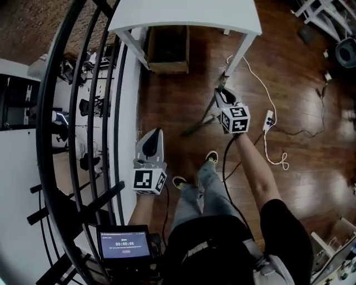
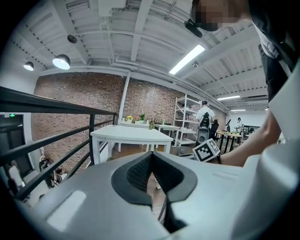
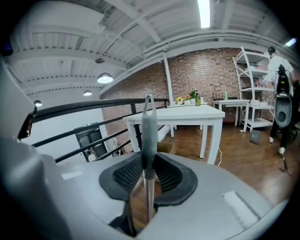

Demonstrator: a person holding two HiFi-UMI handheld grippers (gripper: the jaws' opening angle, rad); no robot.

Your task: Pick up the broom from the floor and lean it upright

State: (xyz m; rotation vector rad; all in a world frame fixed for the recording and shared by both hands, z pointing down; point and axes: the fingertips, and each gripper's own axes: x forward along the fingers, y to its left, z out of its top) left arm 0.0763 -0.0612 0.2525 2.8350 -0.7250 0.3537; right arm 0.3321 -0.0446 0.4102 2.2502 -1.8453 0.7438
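Right tool [image 3: 147, 176] pinches the broom [image 3: 149, 131] near its top end. From there it slants down toward 7 o'clock, low end by the floor [image 1: 167, 111]. Left tool [image 2: 151, 157] is squeezed shut with nothing inside. Picking up looks done; standing it upright is left.

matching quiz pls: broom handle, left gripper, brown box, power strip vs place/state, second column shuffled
1 broom handle
2 left gripper
3 brown box
4 power strip

A under the white table
B fingers together, nothing between them
C on the wood floor, white cord attached
D clamped between the right gripper's fingers

Pairs: 1-D, 2-B, 3-A, 4-C
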